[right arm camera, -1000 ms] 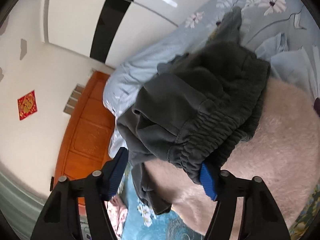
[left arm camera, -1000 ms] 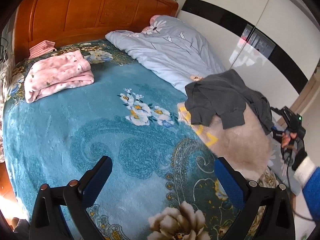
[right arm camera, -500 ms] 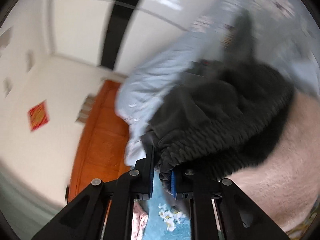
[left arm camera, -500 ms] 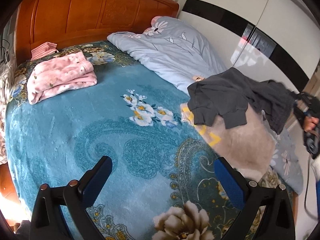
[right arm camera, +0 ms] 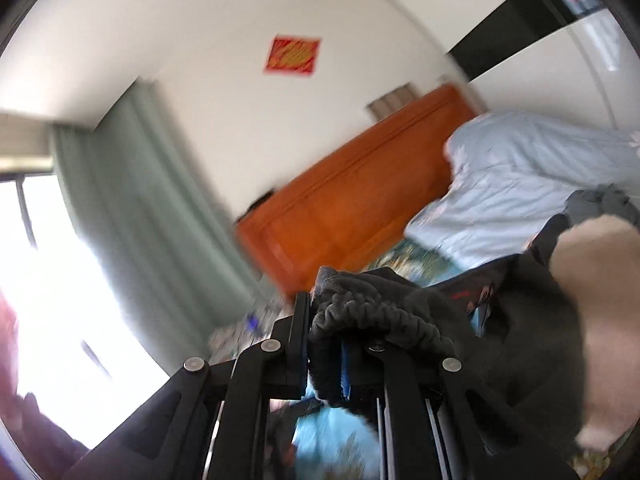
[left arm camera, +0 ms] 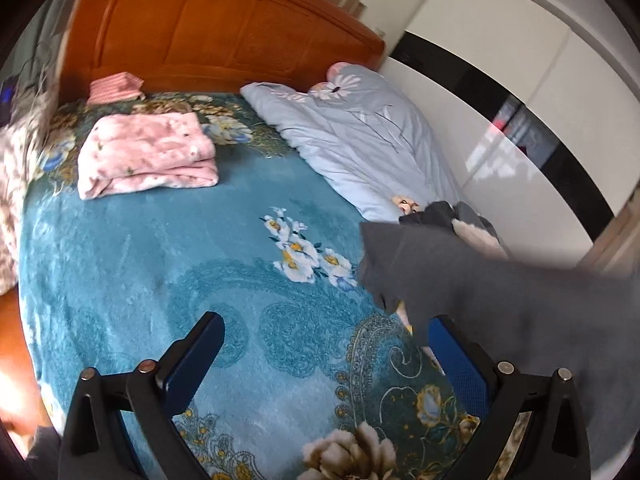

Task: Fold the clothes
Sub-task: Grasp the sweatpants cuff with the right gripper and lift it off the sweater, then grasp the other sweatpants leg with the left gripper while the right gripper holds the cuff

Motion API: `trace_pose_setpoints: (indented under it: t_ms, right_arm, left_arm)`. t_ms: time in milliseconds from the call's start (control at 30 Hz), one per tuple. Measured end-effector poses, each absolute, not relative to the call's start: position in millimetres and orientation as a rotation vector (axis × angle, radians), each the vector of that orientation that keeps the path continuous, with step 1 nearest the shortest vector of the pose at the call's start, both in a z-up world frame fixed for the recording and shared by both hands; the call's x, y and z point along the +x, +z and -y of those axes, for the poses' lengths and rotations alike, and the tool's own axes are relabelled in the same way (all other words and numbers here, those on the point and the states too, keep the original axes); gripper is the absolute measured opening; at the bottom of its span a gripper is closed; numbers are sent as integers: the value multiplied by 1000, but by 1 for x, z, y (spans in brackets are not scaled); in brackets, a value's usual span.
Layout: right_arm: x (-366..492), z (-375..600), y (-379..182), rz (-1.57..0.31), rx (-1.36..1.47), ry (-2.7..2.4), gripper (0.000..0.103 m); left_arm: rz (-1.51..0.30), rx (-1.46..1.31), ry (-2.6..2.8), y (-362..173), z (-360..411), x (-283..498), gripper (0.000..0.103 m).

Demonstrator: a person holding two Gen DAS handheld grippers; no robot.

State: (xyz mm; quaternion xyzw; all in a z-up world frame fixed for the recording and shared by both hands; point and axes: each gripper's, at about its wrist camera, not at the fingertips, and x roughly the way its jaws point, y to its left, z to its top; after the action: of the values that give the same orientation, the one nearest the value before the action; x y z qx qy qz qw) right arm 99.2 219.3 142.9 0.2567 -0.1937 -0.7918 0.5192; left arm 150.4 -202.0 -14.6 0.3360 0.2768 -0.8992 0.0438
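We found the left gripper [left arm camera: 320,354] pitched downward, its jaws spread wide with nothing between the blue pads [left arm camera: 460,364]. The right gripper [right arm camera: 325,350] sat rolled over and pointing almost level, its view tilted and blurred; we noted its jaws drawn nearly together, clamped on the elastic band of the dark grey garment [right arm camera: 376,312]

Your dark grey garment [left arm camera: 460,276] is a soft, heavy knit with a gathered elastic waistband [right arm camera: 376,316]. That band is bunched and pinched in the right claw [right arm camera: 324,360], and the cloth trails down from it, stretched across the right side of the bed [left arm camera: 160,264]. A pink garment [left arm camera: 148,156] lies folded near the headboard.
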Motion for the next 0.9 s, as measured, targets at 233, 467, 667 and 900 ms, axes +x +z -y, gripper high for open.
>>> trace_pose_setpoints:
  t_ms: [233, 467, 667, 900]
  right_arm:
    - [153, -244, 48, 399, 1081, -2013, 12]
    - [142, -295, 16, 619, 1196, -2233, 12]
    - [149, -306, -24, 594, 1257, -2365, 12]
    - [176, -288, -115, 623, 1544, -2210, 12]
  left_arm:
    - [-897, 1151, -2731, -16, 203, 152, 103]
    - [-850, 1269, -2755, -20, 188, 149, 103]
    - [-733, 1363, -2737, -29, 171, 139, 103]
    - [-601, 1623, -2678, -62, 120, 97, 103]
